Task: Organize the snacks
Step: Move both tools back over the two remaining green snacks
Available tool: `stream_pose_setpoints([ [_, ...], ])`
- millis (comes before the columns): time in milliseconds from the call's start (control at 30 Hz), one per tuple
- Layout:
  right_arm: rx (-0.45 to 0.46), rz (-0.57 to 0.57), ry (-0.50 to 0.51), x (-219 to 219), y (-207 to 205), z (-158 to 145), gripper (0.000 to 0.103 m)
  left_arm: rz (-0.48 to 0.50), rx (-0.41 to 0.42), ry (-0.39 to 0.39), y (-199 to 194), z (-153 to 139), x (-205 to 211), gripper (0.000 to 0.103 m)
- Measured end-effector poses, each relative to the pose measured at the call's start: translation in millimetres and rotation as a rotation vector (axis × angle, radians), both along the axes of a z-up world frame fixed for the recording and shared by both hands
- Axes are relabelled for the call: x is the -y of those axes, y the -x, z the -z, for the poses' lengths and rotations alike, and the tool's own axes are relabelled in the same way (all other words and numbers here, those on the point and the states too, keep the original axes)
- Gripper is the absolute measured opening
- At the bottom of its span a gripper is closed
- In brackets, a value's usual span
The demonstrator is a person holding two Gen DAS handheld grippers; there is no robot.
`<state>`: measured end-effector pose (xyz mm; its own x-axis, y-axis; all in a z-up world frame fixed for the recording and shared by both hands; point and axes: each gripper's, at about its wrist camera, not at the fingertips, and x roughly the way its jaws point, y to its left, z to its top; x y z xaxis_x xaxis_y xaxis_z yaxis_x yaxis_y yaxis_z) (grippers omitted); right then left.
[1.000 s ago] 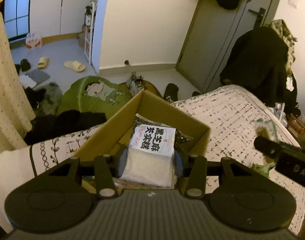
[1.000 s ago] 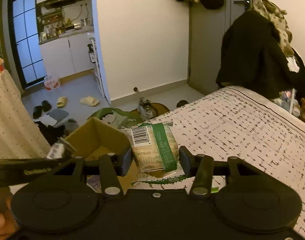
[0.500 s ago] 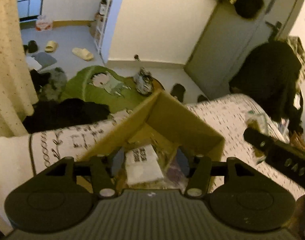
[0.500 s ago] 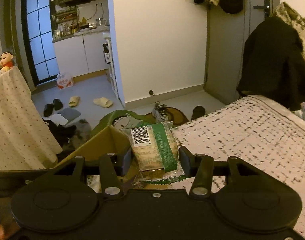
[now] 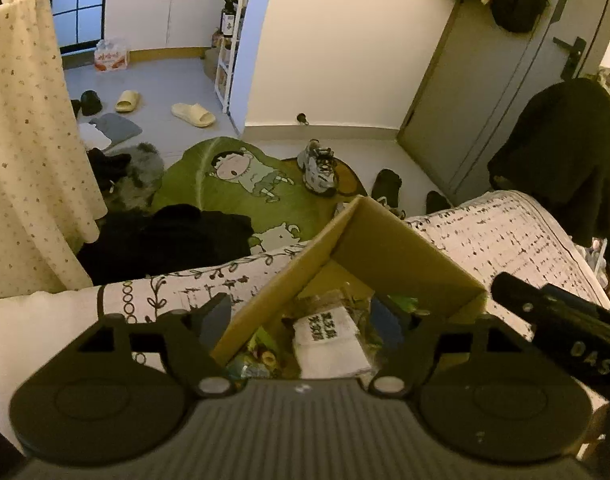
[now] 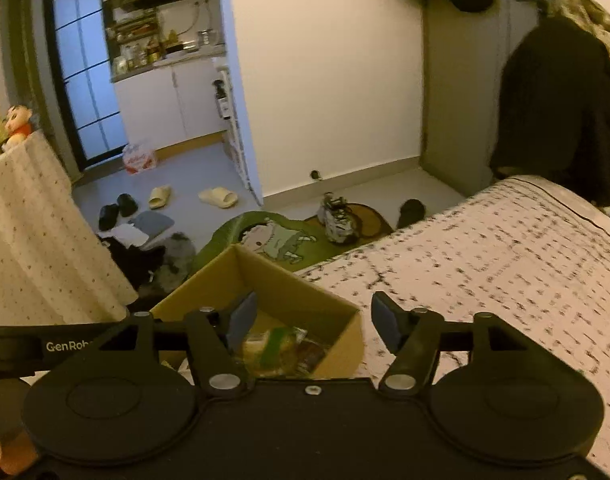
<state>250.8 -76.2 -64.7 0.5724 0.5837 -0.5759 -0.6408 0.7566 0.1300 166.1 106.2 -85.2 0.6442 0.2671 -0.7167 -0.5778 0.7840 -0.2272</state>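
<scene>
Hovering over the cardboard box (image 5: 401, 248), both grippers have just been opening and hold nothing: the white sesame-cake packet (image 5: 331, 340) lies below the left gripper (image 5: 301, 316), the green-banded snack (image 6: 277, 346) below the right gripper (image 6: 313, 316). No loose snacks show.

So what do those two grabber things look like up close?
Both are black plastic. The left gripper has a ribbed grey-black body, two round discs, silver screws and flat blue-grey pads. The right gripper is built the same way with a smooth black body. White letters starting "GenRob" are printed on the left gripper's side, and white characters reading roughly "04S" on the right one's.
</scene>
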Motion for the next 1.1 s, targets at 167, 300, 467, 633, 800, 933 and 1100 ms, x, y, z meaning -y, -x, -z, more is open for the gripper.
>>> stream_pose_setpoints([
  [167, 0.025, 0.048, 0.034, 34, -2, -12, 0.081, 0.032, 0.009, -0.018, -2, -5, 16, 0.085],
  [300, 0.012, 0.087, 0.063, 63, -10, -16, 0.081, 0.067, 0.007, -0.010, -5, -8, 32, 0.086],
  [467, 0.017, 0.125, 0.078, 93, -17, -20, 0.085, 0.122, 0.016, -0.024, -9, -14, 55, 0.091],
  [633, -0.023, 0.153, 0.021, 116, -28, -23, 0.089, 0.194, 0.010, 0.007, -15, -16, 73, 0.091],
  [800, -0.002, 0.152, 0.038, 130, -33, -24, 0.099, 0.212, 0.011, 0.000, -20, -19, 85, 0.102],
  [933, -0.002, 0.167, 0.055, 147, -35, -22, 0.103, 0.224, 0.024, -0.007, -23, -23, 94, 0.103],
  [1100, -0.057, 0.181, 0.062, 173, -41, -4, 0.103, 0.280, 0.047, 0.004, -29, -20, 114, 0.103],
])
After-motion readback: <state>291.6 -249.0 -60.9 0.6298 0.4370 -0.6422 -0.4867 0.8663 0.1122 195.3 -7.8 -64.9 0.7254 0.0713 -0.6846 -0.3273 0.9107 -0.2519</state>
